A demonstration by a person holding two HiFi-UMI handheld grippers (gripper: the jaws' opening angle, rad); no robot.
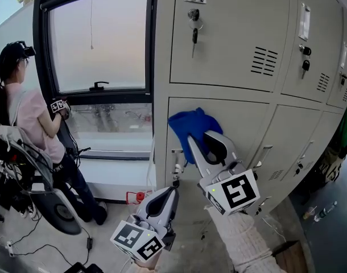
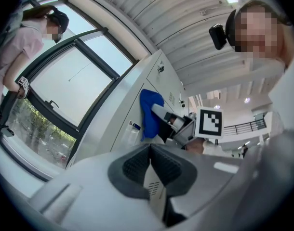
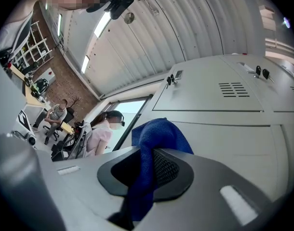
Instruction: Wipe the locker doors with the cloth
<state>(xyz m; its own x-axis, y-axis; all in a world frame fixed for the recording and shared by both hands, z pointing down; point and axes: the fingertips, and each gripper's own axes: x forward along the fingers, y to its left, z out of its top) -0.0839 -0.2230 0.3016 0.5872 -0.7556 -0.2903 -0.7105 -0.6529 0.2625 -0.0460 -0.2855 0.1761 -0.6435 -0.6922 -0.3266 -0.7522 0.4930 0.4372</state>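
- Now my right gripper (image 3: 148, 166) has its jaws clamped on the cloth (image 3: 159, 134). A blue fold runs between the pads and bunches out past the tips.
- That bunch sits just beyond my right fingertips, pressed against the lower door (image 1: 244, 124) near its upper left corner. I judge that I hold it by a fold so that a soft wad, not the hard jaws, meets the paint.
- The keys (image 1: 194, 24) hang on the door above, well beyond the tips and clear of the cloth.
- My left gripper (image 1: 172, 189) hangs below and to the left of the right one, its jaws pressed together on nothing. It points at the lockers without touching them, parked, I think, out of the wiping path.
- Most of the door lies to the right of my right fingers, so I judge the wiping of it has barely started.
- Another person (image 1: 25, 112) stands at the window (image 1: 96, 38), well to the left of both grippers and no hindrance.
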